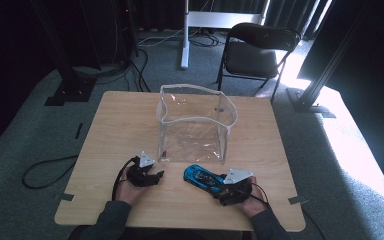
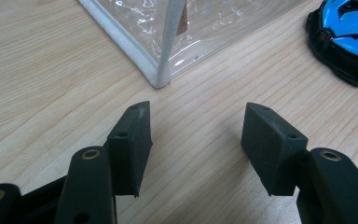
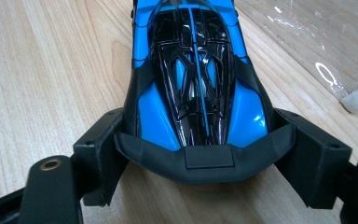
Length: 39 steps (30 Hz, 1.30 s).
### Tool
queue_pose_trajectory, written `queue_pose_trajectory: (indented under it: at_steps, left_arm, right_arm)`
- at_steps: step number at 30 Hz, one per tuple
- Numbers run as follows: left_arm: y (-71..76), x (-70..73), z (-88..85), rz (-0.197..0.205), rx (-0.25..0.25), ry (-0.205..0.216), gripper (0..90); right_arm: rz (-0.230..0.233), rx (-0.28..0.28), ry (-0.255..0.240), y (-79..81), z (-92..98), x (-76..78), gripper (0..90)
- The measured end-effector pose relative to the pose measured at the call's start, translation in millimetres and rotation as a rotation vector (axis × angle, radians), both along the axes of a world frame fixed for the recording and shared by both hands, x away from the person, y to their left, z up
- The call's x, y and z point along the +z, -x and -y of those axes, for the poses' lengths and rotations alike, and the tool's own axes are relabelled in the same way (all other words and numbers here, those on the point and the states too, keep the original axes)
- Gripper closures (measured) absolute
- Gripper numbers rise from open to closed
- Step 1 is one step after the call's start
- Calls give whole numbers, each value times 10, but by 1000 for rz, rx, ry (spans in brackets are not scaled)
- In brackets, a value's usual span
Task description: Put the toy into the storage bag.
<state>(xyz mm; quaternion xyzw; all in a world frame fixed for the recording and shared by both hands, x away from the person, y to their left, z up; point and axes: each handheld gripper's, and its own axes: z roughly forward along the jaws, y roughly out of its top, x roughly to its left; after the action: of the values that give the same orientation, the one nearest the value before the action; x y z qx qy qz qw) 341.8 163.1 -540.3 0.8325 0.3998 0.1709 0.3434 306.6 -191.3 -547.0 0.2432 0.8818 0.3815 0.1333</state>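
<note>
Tabletop [image 1: 130, 125]: car [image 1: 201, 177] beside bag [image 1: 195, 120]

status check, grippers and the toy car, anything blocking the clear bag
Left gripper open, empty, near the clear bag corner. Right gripper jaws around the blue toy car tail, car on the table. Nothing between car and bag.

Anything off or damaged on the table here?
Nothing damaged or spilled. The clear bag stands upright but its rim is warped and wavy, not square. The toy car sits on its wheels, angled to the table edge, its rear spoiler between the right gripper pads. The left gripper is open and empty.
</note>
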Motion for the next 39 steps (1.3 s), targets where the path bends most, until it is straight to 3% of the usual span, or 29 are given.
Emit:
queue_pose_trajectory:
  at_steps: [4,11,19,22,29,33,39]
  left_arm:
    - [5,-1,8,0,-2,0,430]
    - [10,-5,21,3,-4,3,426]
    - [15,-12,41,8,-10,7,419]
    - [16,-14,45,9,-11,8,417]
    - [17,-18,47,12,-11,11,416]
    - [17,-20,48,13,-12,11,415]
    - [18,-22,48,15,-12,13,414]
  right_arm:
    - [5,0,-1,7,2,1,235]
    - [12,4,-59,21,26,62,238]
    - [52,-8,-194,22,80,246,244]
    - [64,-20,-222,1,115,298,244]
    - [108,-36,-259,-20,179,447,246]
    - [110,-41,-295,-16,226,510,247]
    - [122,-49,-303,3,262,579,248]
